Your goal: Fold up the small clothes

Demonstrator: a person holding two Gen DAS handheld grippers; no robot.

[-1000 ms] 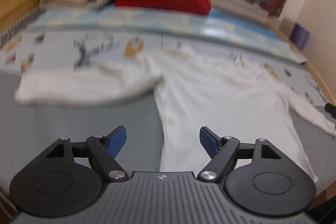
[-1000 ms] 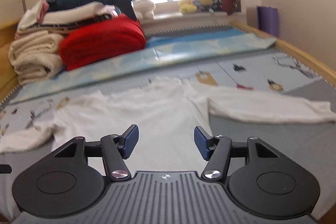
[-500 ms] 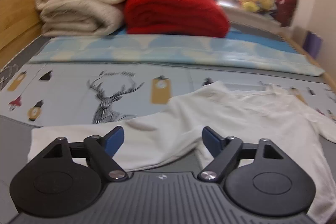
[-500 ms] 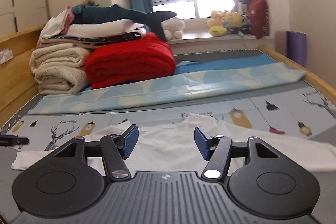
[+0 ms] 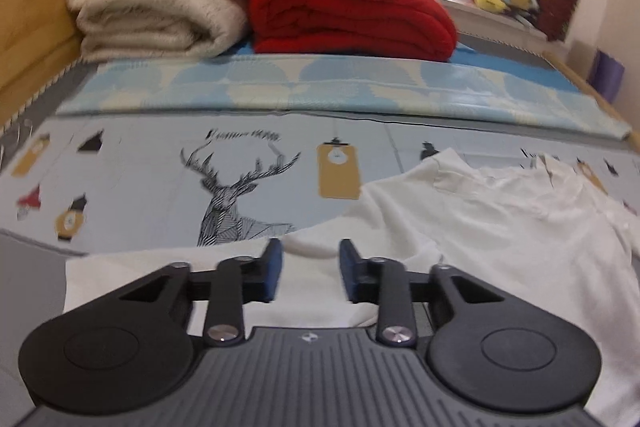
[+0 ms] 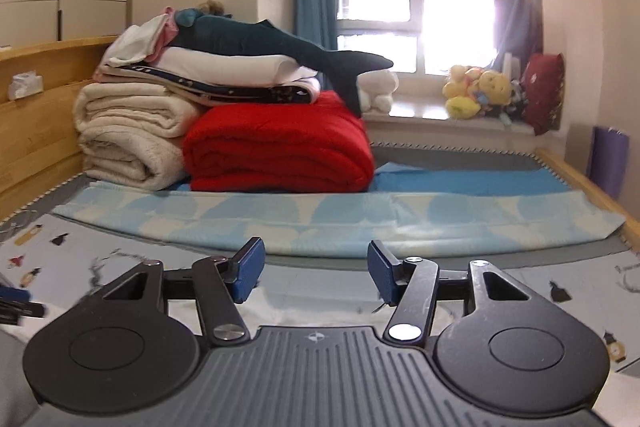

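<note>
Left gripper [image 5: 310, 269] is held low and level over the bed, fingers pointing toward the far bedding stack; its blue pads [image 5: 273, 269] are partly drawn in with a clear gap between them, gripping nothing. The white shirt [image 5: 492, 227] lies flat directly beneath and ahead of this tool, its body spreading to the right, one sleeve [image 5: 160, 267] extending left under the fingers. Right gripper [image 6: 316, 269] is also level, jaws spread wide and holding nothing; only a strip of white shirt [image 6: 320, 307] shows just under its fingers. Ahead of both tools the printed sheet [image 5: 160, 167] offers open flat room, bounded farther on by a folded light-blue cover [image 6: 340, 223]. Beyond that, a red quilt [image 6: 280, 147] and rolled cream blankets [image 6: 128, 139] stand touching side by side, further folded linens and a plush shark [image 6: 280, 43] stacked on top. A wooden bed rail [image 6: 580, 183] marks the right edge; a wooden headboard [image 6: 36, 119] closes the left. No containers noted.
</note>
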